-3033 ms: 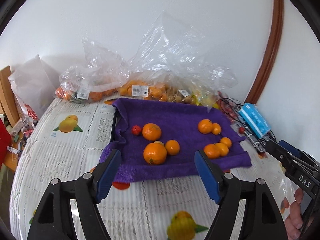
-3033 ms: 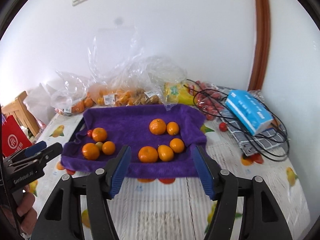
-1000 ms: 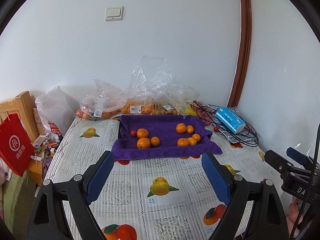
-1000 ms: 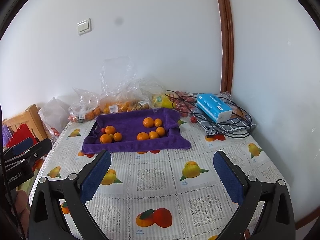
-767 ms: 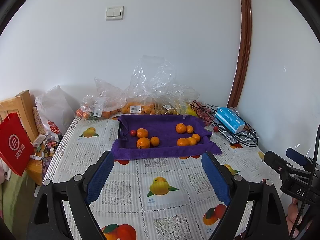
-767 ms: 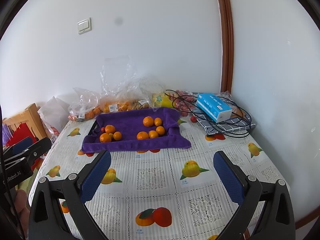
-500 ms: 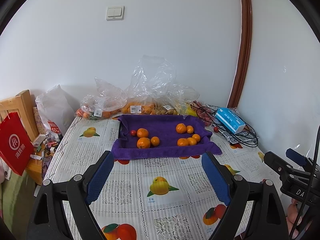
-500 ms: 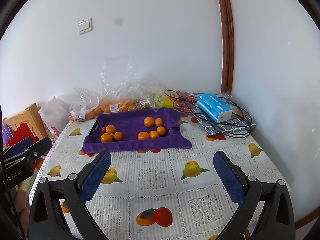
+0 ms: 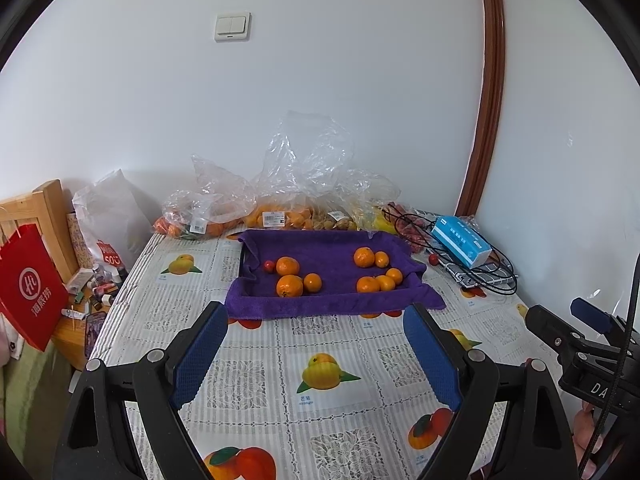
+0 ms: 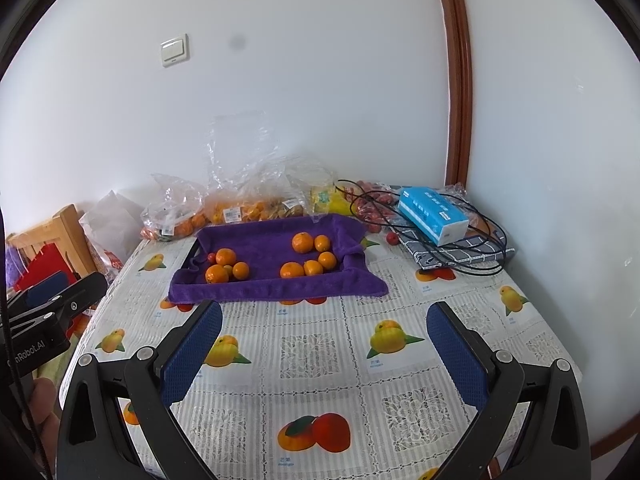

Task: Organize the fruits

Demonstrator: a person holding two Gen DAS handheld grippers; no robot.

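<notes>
Both grippers have pulled back from the purple towel (image 9: 332, 276), fingers released; approach the oranges (image 9: 289, 285) squarely next.

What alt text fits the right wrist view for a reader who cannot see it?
Open right tongs hover empty over a fruit-print tablecloth, facing a purple towel-lined tray holding two clusters of oranges. Bagged fruit lines the wall behind; a blue tissue box sits right.

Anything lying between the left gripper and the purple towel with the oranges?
Nothing loose. In the left wrist view, only the fruit-print tablecloth lies between the left gripper, jaws open, and the purple towel; the right wrist view shows the same bare stretch.
</notes>
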